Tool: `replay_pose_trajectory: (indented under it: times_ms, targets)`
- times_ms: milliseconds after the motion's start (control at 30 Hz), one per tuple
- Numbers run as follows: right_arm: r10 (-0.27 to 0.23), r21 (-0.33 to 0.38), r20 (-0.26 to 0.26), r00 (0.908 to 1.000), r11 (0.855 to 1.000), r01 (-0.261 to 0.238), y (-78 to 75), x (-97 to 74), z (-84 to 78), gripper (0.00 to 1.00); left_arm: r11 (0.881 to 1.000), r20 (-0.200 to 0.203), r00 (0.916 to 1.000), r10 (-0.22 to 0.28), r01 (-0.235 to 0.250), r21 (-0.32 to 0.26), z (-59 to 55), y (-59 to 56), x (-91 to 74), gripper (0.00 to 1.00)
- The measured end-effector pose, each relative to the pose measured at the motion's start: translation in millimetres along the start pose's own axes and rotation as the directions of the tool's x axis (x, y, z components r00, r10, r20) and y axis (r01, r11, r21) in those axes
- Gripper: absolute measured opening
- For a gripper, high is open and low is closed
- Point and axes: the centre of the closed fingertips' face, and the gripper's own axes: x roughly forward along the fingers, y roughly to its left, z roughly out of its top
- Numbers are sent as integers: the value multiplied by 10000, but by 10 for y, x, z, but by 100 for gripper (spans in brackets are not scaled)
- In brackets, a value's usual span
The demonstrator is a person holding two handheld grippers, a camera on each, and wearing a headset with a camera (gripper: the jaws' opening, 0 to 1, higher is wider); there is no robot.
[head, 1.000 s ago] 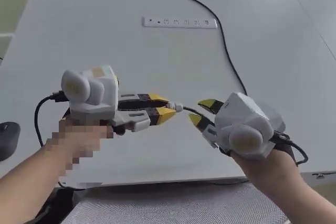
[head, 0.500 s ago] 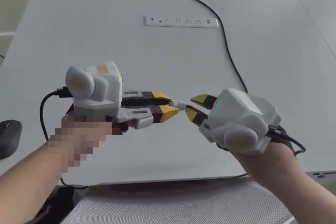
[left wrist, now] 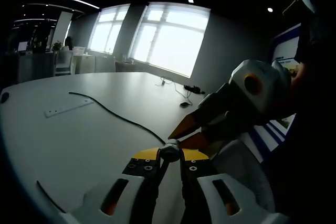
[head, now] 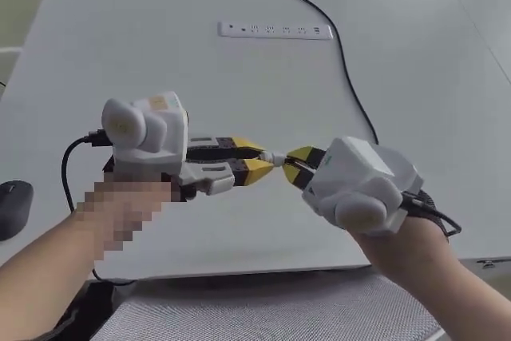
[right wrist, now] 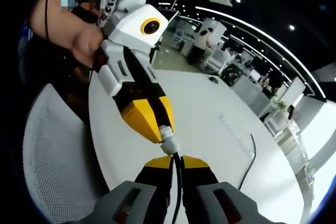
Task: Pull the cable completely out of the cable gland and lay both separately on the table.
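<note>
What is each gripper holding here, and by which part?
The left gripper pinches the gland in its jaw tips. The right gripper is shut on the cable right beside the gland.

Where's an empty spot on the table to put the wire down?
Bare white table lies between the long white power strip and the left gripper and right gripper, and left of the strip. Crowded: the right side, where the thin black cable trails, and the near-left edge by the dark rounded object.
</note>
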Motion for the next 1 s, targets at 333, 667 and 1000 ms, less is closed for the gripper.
replay_pose_trajectory:
  times_ms: [333, 667, 1000]
  targets:
    - [51, 541, -15, 10000, 9985, -50, 19, -4, -59, 0, 9999, -161, 9999, 10, -8, 135, -25, -32, 35, 15]
    - [-154, 1574, -462, 9988, 9873, 225, -97, -9, -292, 0, 9998, -22, 9999, 128, -128, 131, -4, -33, -16, 15]
    - [-308, 4002, -1325, 9907, 9127, 819, -199, 45, -655, 0, 9997, 31, 9998, 203, -203, 125, 6, -30, -21, 15]
